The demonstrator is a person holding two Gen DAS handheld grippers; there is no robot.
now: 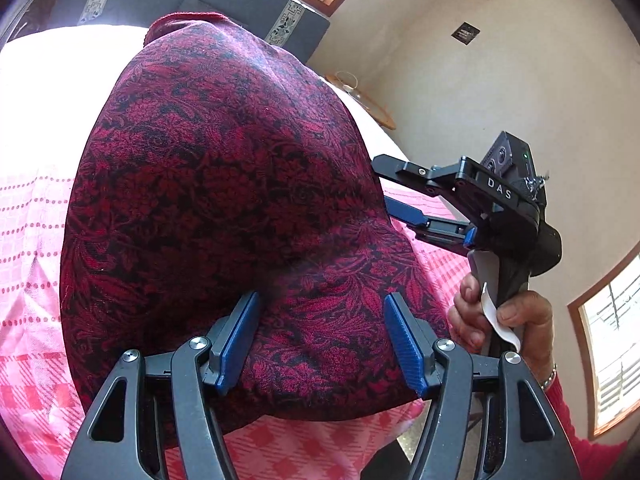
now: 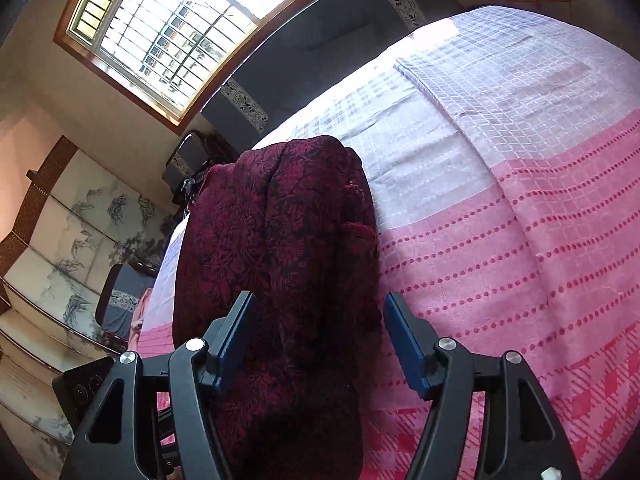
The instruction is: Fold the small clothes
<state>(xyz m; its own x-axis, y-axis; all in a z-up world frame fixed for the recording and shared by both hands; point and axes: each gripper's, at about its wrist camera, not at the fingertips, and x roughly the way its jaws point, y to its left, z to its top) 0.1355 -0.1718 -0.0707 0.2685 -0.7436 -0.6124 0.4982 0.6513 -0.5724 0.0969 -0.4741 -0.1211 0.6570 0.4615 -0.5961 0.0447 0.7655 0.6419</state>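
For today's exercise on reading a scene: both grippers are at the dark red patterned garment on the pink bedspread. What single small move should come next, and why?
Probably close both grippers on the garment. The left gripper and the right gripper each stand open with cloth between the pads, so nothing is gripped yet, and folding needs a hold.

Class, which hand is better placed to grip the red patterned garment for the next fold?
Left, probably: the left gripper has open jaws over a broad spread of the garment; the right gripper faces only its bunched edge.
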